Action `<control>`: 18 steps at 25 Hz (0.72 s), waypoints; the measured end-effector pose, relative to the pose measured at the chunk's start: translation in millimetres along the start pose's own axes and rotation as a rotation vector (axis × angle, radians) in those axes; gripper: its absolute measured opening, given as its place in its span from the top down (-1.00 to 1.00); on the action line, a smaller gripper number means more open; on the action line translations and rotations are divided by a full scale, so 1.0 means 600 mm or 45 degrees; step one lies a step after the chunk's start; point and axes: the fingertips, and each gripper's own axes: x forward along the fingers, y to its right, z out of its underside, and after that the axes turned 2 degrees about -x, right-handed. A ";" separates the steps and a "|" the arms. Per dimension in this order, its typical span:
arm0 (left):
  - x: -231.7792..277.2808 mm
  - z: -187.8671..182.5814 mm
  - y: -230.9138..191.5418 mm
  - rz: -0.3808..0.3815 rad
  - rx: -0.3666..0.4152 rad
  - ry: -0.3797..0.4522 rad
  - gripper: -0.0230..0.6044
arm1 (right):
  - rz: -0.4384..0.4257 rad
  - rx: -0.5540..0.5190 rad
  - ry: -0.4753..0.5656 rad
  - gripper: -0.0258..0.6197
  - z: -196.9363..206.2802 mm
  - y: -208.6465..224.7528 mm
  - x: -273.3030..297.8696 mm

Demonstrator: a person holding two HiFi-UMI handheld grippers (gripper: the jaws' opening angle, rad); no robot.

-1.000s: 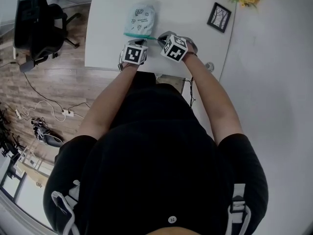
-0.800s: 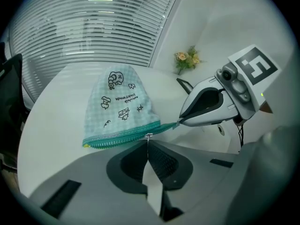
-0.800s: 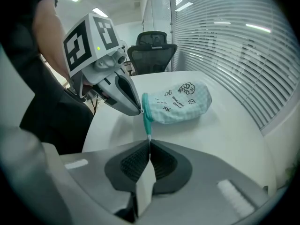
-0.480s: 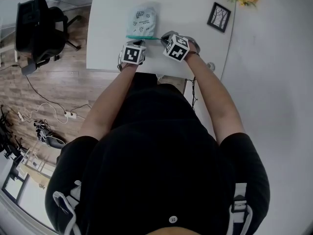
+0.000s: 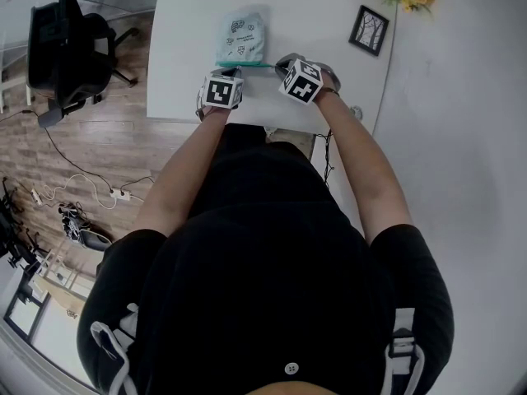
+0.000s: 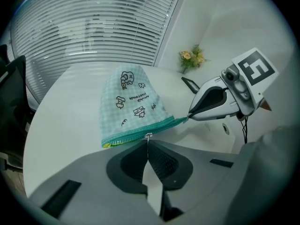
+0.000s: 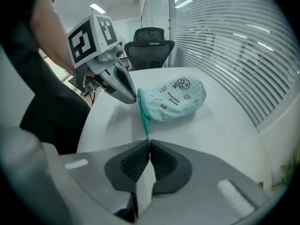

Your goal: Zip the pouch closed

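Now, pouch (image 5: pixel 240 38): lies flat on the white table (image 5: pixel 185 23), well in from the left and right edges, with its zipper (image 6: pixel 136 134) side turned toward the table's near edge, where the person stands. That puts the opening within reach of both tools.
Left gripper (image 6: pixel 148 142): its jaws are pressed together on the small metal zipper pull (image 6: pixel 148 135), nothing else between them. The pull is thin, so the pads nearly meet. This looks like the working hand, the one meant to draw the slider along.
Right gripper (image 7: pixel 149 142): its jaws are likewise clamped tight, on the teal end tab (image 7: pixel 146 125) where the zipper runs out at the pouch's corner. It probably serves as the anchor, so the soft cloth does not slide or bunch across the table when the pull is drawn.
Zipper line: runs straight and taut between the two tool tips in the right gripper view. Pulling against an anchor keeps the teeth lined up.
Slider position: in the left gripper view it sits partway along the edge, with teal tape on both sides. I cannot tell which stretch is already meshed.
Tool angle: both point steeply down toward the near edge of the pouch, side by side.
Risk: the pull is small and the grip shallow, so it could slip out under a hard tug.
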 end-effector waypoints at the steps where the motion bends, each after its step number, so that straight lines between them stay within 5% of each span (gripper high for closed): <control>1: 0.001 0.000 -0.003 0.000 0.001 0.000 0.89 | 0.001 0.004 -0.002 0.88 0.001 0.002 0.000; 18: -0.011 0.001 -0.044 -0.055 -0.047 0.002 0.89 | 0.043 0.059 -0.020 0.88 0.025 0.026 -0.010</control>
